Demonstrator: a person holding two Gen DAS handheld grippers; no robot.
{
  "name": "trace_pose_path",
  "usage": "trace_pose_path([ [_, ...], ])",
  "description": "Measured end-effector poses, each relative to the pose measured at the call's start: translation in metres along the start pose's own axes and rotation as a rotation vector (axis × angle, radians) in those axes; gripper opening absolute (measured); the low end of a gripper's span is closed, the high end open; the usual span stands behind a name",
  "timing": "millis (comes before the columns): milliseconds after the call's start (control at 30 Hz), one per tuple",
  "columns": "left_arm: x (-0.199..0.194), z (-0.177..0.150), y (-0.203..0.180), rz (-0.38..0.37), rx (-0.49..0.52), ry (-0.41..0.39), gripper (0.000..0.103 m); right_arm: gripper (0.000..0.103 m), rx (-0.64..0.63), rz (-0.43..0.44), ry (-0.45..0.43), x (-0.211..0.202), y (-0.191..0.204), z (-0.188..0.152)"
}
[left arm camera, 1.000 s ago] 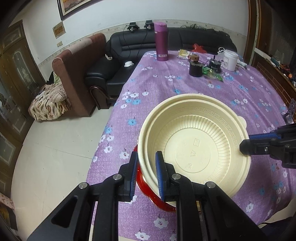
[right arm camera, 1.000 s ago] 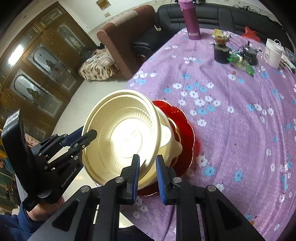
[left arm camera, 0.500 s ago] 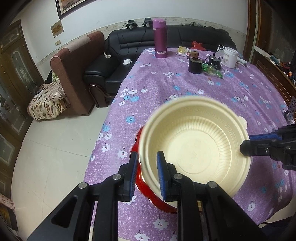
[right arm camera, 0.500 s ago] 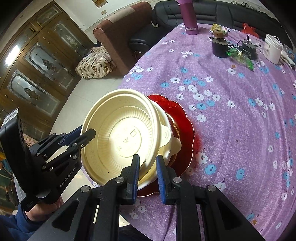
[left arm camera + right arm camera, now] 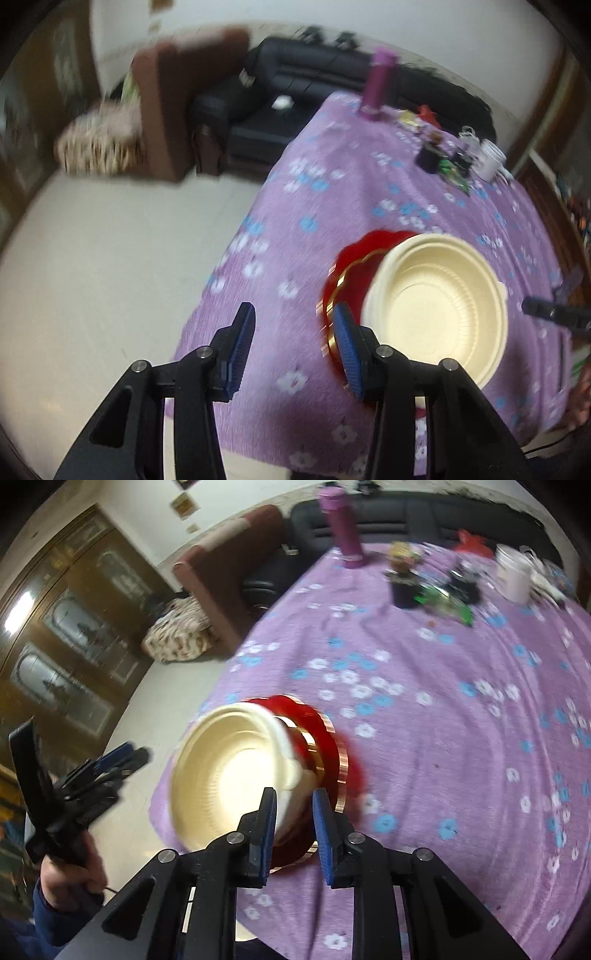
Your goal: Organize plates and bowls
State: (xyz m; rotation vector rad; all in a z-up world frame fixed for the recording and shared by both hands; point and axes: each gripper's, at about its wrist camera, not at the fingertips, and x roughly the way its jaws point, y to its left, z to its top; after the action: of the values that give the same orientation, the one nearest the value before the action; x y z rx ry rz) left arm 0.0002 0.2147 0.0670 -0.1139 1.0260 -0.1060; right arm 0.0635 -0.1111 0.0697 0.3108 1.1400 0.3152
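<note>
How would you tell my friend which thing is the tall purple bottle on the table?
Find the table with the purple flowered cloth and look to its far end, next to the black sofa. The tall purple cylindrical bottle stands upright near that far edge. It is the tallest thing there, rising above the small dark pot and the white mug to its right.

1. A pale tiled floor (image 5: pixel 92 258) fills the left side of both views.
2. A brown armchair (image 5: pixel 229 565) stands beside a black leather sofa (image 5: pixel 399 513) along a white wall (image 5: pixel 221 14).
3. Dark wooden cabinet doors (image 5: pixel 74 635) with glass panels catch a bright reflection.
4. A patterned bundle (image 5: pixel 177 635) lies by the armchair.
5. The surface (image 5: pixel 461 720) wears a purple flowered cloth.
</note>
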Motion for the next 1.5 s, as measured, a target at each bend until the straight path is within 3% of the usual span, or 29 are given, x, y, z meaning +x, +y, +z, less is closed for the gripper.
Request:
trace_pose_path([
  [67, 0.01, -0.007, 0.012, -0.042, -0.037, 0.048, 0.043, 0.022, 0.011, -0.024, 0.016, 0.007, -0.01, -0.004],
  [300, 0.039, -0.023, 0.004, -0.136, -0.012, 0.13, 0.043, 0.023, 0.038, -0.017, 0.063, 0.033, -0.026, -0.017],
  [500, 0.057, -0.022, -0.006, -0.162, 0.02, 0.16, 0.034, 0.024, 0.048, -0.002, 0.076, 0.046, -0.028, -0.019],
  [567, 0.062, -0.018, -0.009, -0.172, 0.033, 0.17, 0.025, 0.024, 0.055, 0.009, 0.082, 0.051, -0.03, -0.019],
  [867, 0.078, -0.007, -0.017, -0.201, 0.083, 0.162, 0.013, 0.024, 0.06, 0.012, 0.113, 0.077, -0.029, -0.016],
  [1033, 0.079, -0.007, -0.022, -0.192, 0.121, 0.144, 0.013, 0.012, 0.031, 0.005, 0.113, 0.087, -0.022, -0.012],
  [1200, 0.078, -0.008, -0.029, -0.182, 0.141, 0.147, 0.013, 0.012, 0.022, 0.002, 0.103, 0.082, -0.02, -0.014],
  [1500, 0.077, -0.003, -0.079, -0.207, 0.216, 0.147, 0.013, 0.012, 0.092, -0.021, 0.048, 0.045, -0.049, -0.029],
])
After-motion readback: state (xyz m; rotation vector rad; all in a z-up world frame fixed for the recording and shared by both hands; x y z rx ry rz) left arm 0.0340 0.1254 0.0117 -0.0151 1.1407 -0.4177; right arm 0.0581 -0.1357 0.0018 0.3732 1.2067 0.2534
